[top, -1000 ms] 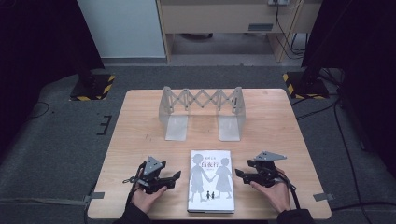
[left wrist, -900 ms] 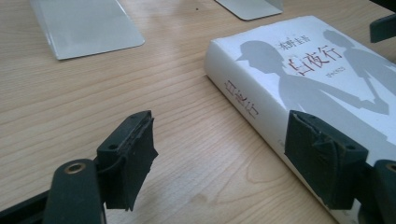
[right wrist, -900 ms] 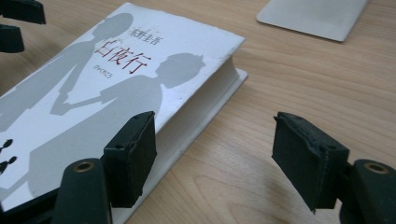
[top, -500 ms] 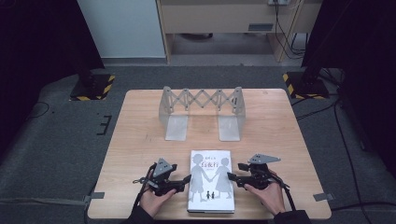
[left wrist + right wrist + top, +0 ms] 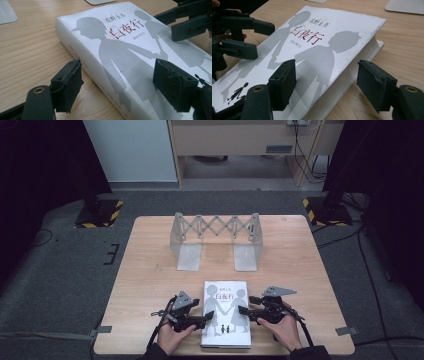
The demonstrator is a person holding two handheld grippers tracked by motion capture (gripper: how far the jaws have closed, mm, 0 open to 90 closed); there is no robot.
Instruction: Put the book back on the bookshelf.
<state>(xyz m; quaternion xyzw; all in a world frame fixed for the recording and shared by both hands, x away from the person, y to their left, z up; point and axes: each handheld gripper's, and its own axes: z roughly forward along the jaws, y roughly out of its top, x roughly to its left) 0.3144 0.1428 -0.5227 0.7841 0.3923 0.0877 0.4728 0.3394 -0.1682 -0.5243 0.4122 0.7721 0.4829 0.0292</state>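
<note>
Currently both the left gripper (image 5: 204, 320) and right gripper (image 5: 243, 311) straddle the white hardcover book (image 5: 226, 314) edges, jaws apart; uneven closing may skew or drop it.

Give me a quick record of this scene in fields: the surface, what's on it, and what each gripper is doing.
surface: wooden table
book: white hardcover book lying flat near the front edge, cover up, grey silhouettes on the cover
rack: expandable metal bookend rack standing farther back, holding nothing
left gripper: open, at the book's spine edge
right gripper: open, at the book's page edge
contact: neither gripper closed on the book
</note>
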